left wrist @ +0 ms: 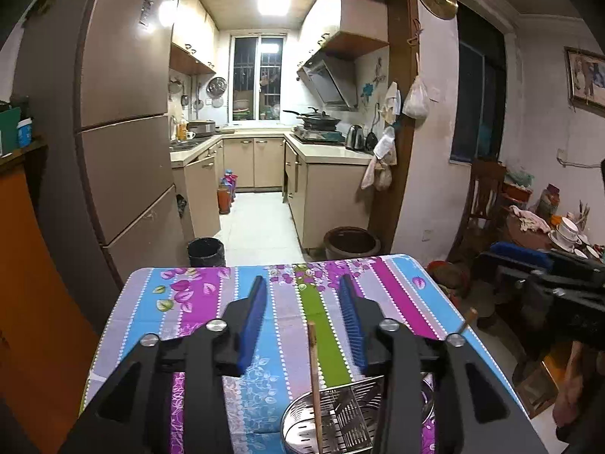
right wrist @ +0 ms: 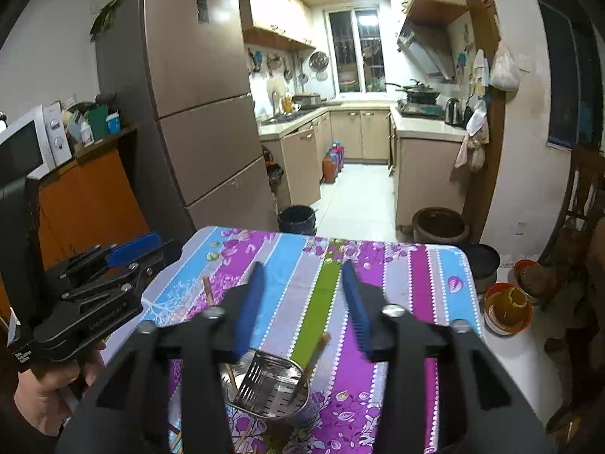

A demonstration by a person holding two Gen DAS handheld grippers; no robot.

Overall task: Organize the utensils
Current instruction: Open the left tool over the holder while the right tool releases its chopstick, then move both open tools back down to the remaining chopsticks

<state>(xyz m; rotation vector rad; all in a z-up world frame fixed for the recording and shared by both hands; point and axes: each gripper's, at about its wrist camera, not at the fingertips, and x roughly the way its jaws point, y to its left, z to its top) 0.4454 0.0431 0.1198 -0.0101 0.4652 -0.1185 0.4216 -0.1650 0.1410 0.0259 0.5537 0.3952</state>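
Both grippers hang over the near end of a table (left wrist: pixel 196 302) covered in a striped, flowered cloth.

Left gripper (left wrist: pixel 302 321): jaws partly apart, blue pads clear of everything, nothing held. Cloth shows between the fingers.

Right gripper (right wrist: pixel 302 302): jaws likewise partly apart, empty. In the left wrist view it shows only at the right edge.

Utensil holder (right wrist: pixel 264 389): round perforated steel cup with a slotted divider, standing on the cloth at the near edge, below and between the right gripper's fingers. In the left wrist view it sits under the left gripper's right finger.

Chopsticks: 1 wooden stick (left wrist: pixel 315 378) stands nearly upright in the holder, and another (right wrist: pixel 314 363) leans against its rim.

A hand (right wrist: pixel 49 386) grips the left gripper's handle.
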